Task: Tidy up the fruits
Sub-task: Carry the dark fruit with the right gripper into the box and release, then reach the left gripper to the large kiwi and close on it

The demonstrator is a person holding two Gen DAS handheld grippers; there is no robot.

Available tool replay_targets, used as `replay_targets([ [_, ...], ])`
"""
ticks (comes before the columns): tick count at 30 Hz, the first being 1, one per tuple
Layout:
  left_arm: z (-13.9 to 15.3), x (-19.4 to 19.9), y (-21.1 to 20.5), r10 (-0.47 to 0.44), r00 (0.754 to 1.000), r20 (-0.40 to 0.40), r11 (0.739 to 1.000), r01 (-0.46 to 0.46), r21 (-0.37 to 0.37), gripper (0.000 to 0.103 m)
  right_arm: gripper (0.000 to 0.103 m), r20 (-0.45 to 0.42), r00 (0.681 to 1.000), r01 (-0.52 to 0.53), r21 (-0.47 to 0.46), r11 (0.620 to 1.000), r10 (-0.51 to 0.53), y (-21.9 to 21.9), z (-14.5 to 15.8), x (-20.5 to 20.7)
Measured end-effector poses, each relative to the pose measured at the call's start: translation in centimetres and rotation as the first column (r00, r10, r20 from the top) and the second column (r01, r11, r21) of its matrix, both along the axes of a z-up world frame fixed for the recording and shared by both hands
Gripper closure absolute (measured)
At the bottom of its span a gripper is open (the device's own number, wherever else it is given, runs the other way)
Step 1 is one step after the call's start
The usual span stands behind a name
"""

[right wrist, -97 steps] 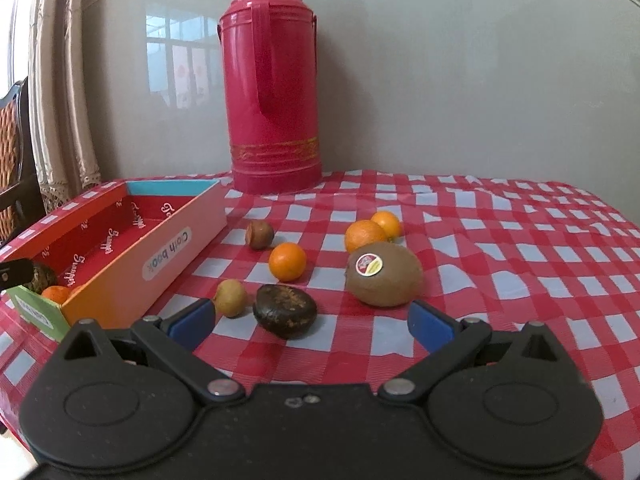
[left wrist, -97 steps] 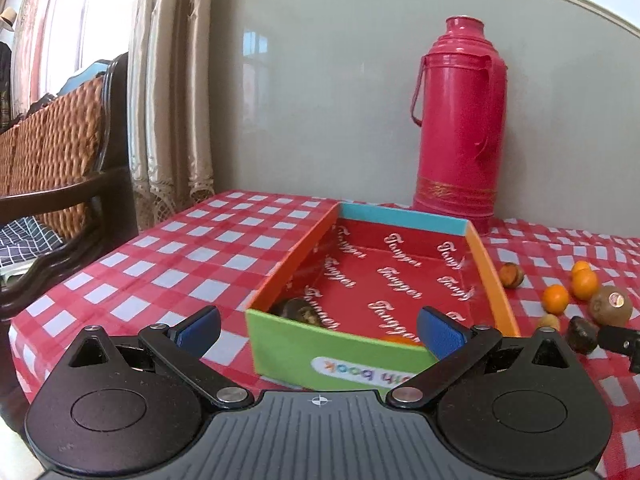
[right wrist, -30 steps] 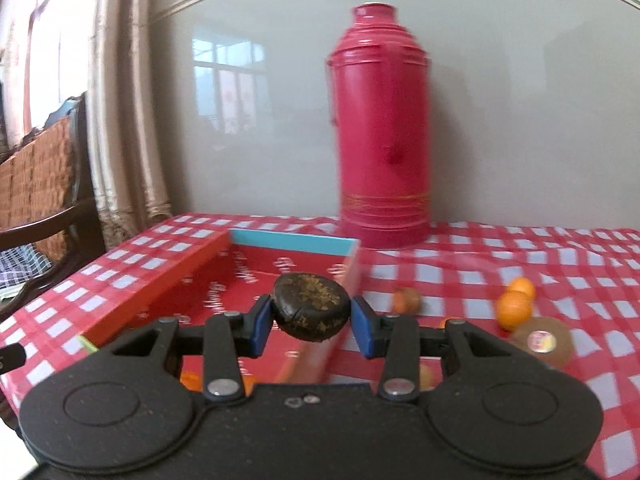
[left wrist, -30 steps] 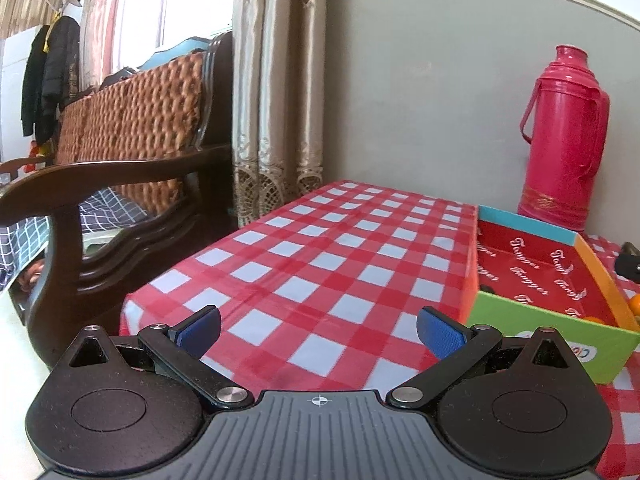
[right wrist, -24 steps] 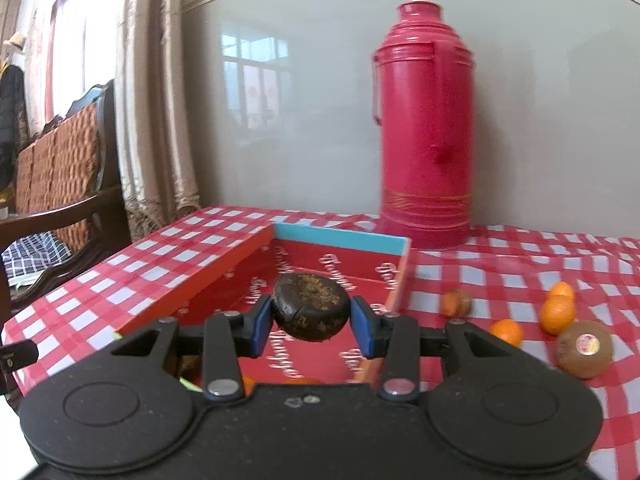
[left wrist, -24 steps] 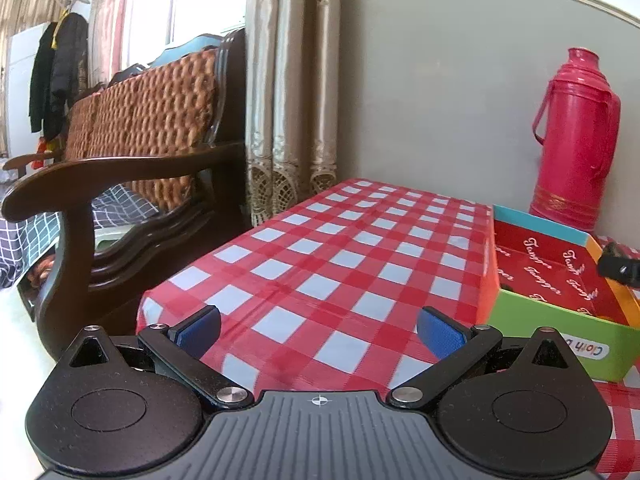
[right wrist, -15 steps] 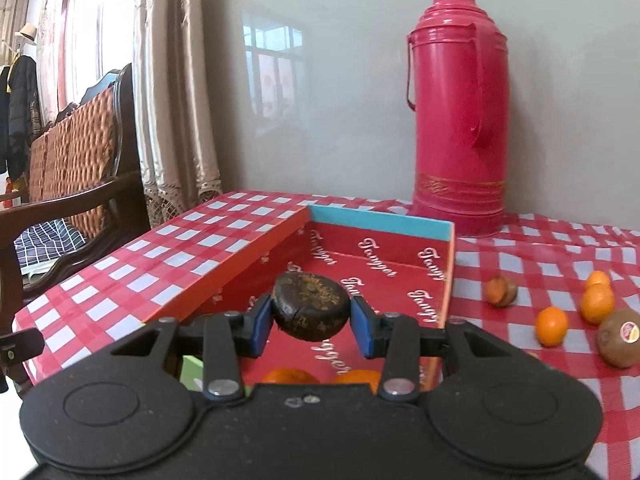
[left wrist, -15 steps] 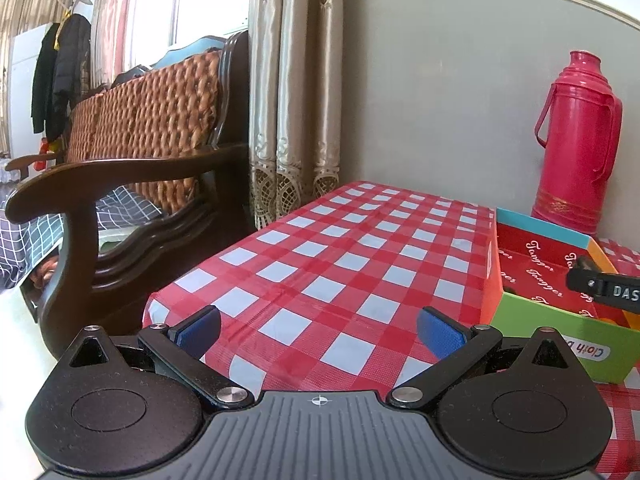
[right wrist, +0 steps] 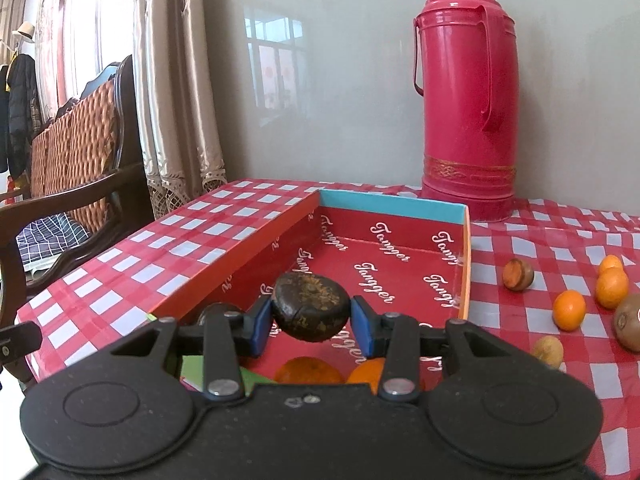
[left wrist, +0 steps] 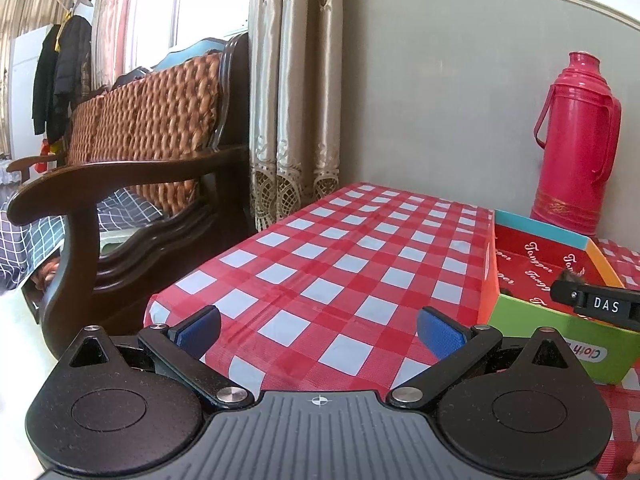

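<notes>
Right gripper (right wrist: 311,322): jaws opening, wider than before; dark fruit (right wrist: 310,307) between pads, above box (right wrist: 467,264). Left gripper (left wrist: 319,330): apart, empty.

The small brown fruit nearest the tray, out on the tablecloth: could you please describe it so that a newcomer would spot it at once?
Start at the tall red thermos by the wall and drop down onto the checked tablecloth, just right of the open cardboard tray. The small brown fruit lies there alone, closest to the tray's right wall. Unlike the oranges beyond it, it is dull brown with an orange patch.
</notes>
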State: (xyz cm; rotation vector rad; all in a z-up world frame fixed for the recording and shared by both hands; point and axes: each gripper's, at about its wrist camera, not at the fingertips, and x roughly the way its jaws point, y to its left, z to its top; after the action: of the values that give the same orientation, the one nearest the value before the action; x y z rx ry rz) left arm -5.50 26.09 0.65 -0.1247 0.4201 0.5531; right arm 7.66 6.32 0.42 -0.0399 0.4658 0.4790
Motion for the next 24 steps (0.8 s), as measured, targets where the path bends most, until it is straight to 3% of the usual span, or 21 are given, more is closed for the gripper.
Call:
replay_targets([
  [3, 0.1, 0.1, -0.2, 0.0, 1.0, 0.0, 1.0, 0.0, 0.002, 0.0, 0.029, 0.064, 0.998, 0.005, 0.027, 1.0, -0.007, -0.5, 0.7, -0.9],
  [7, 0.5, 0.0, -0.7, -0.006, 1.0, 0.022, 1.0, 0.006, -0.004, 0.0, 0.027, 0.104, 0.994, 0.011, 0.037, 0.999, -0.015, -1.7, 1.3, -1.5],
  [10, 0.7, 0.3, -1.6, -0.028, 0.999, 0.04, 0.999, 0.028, -0.017, 0.0, 0.013, 0.138, 0.989, 0.044, 0.058, 0.997, -0.052, -3.6, 1.7, -1.6],
  [14, 1.1, 1.2, -3.7, -0.068, 0.996, 0.051, 0.998, 0.068, -0.012, 0.0, 0.006, 0.166, 0.981, 0.088, 0.06, 0.994, -0.097, -6.4, 2.1, -1.5],
  [24, 1.8, 3.3, -10.2, -0.222, 0.973, 0.059, 0.975, 0.221, 0.016, 0.0, 0.006, 0.188, 0.957, 0.218, 0.044, 0.975, -0.222, -14.5, 2.5, -1.4],
])
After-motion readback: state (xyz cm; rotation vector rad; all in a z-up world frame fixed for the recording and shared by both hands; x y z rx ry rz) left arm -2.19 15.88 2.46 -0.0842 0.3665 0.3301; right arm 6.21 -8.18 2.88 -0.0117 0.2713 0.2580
